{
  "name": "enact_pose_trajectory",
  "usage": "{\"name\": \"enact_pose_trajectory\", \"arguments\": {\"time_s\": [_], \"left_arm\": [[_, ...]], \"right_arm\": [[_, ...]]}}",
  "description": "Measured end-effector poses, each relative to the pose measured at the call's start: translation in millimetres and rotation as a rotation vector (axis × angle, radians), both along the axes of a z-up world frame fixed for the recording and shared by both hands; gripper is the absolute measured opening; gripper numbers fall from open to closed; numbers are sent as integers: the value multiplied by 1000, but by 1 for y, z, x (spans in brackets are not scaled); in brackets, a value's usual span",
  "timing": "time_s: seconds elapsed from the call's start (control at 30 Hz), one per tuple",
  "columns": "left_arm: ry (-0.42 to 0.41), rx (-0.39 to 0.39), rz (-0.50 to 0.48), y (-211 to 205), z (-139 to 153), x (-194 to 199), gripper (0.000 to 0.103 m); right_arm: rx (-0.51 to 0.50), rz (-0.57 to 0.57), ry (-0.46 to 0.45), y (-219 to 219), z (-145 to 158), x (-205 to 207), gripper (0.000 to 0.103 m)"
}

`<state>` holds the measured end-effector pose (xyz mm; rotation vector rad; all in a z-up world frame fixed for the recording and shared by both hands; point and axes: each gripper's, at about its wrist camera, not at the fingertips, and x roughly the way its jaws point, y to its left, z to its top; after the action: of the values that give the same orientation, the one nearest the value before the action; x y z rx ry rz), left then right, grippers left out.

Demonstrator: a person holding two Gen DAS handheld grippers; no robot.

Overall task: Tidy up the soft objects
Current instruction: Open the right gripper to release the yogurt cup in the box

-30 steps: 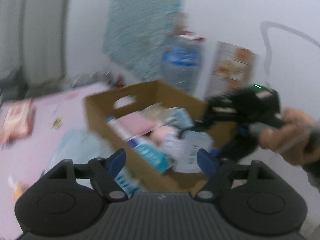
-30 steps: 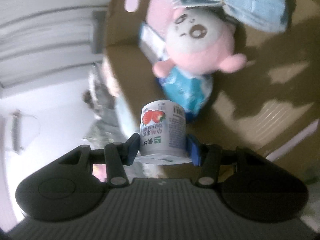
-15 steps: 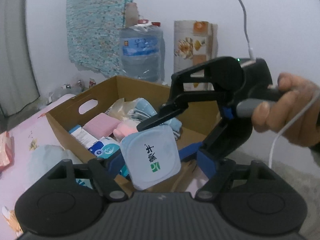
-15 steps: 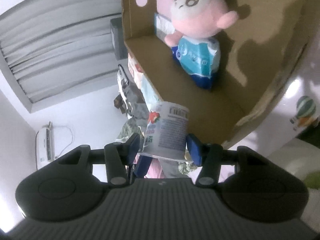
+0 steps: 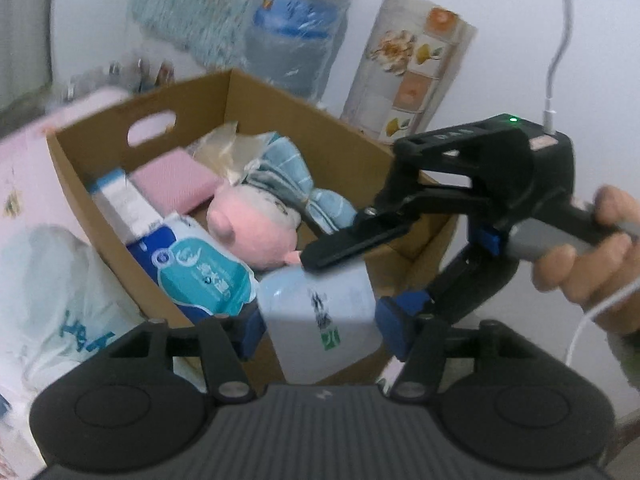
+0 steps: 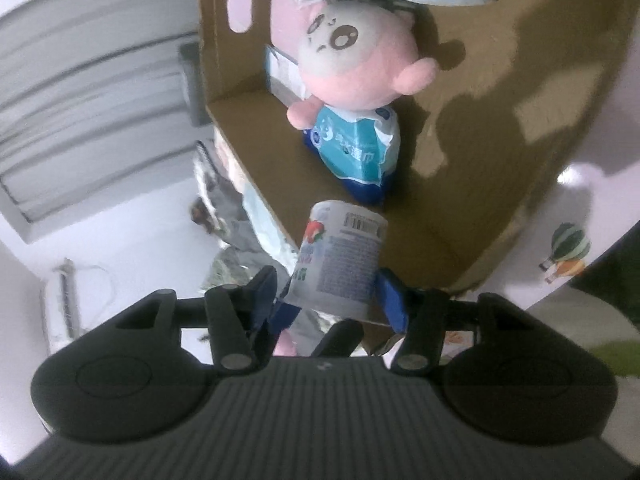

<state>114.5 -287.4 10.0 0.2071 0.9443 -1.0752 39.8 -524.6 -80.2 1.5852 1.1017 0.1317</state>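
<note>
A white drink pouch [image 5: 320, 312] with a strawberry label [image 6: 340, 264] hangs over the near corner of the cardboard box [image 5: 100, 216]. My left gripper [image 5: 320, 324] has both blue pads against the pouch's sides, and its jaws are closing. My right gripper [image 6: 328, 296] reaches in from the right with its jaws opening. The pouch is still between them, and a gap shows at the left pad. Its upper finger [image 5: 352, 240] lies across the pouch's top. In the box lie a pink plush [image 5: 248, 236], a teal tissue pack [image 5: 200, 276] and a blue cloth [image 5: 288, 184].
A pink pad [image 5: 172, 184] and a white carton [image 5: 120, 204] also lie in the box. A white plastic bag [image 5: 52, 300] lies left of it on the pink surface [image 5: 20, 184]. A water jug [image 5: 296, 32] and a floral roll [image 5: 408, 68] stand behind. A person's hand [image 5: 588, 252] holds the right gripper.
My left gripper has swung to the pouch and narrowed around it. The right jaws have widened from their squeeze on the pouch. The right view has tipped back over the box.
</note>
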Motion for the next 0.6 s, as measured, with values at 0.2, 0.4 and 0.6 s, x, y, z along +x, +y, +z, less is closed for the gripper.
{"name": "enact_pose_trajectory", "arguments": {"time_s": [0.2, 0.4, 0.6], "left_arm": [[148, 5, 45, -9, -18, 31, 58], [130, -15, 87, 2, -15, 41, 58], [53, -54, 155, 33, 3, 42, 61]], "right_arm": [[-7, 55, 24, 1, 11, 16, 72], [-41, 65, 9, 3, 16, 10, 77], [-139, 108, -80, 0, 49, 7, 78]]}}
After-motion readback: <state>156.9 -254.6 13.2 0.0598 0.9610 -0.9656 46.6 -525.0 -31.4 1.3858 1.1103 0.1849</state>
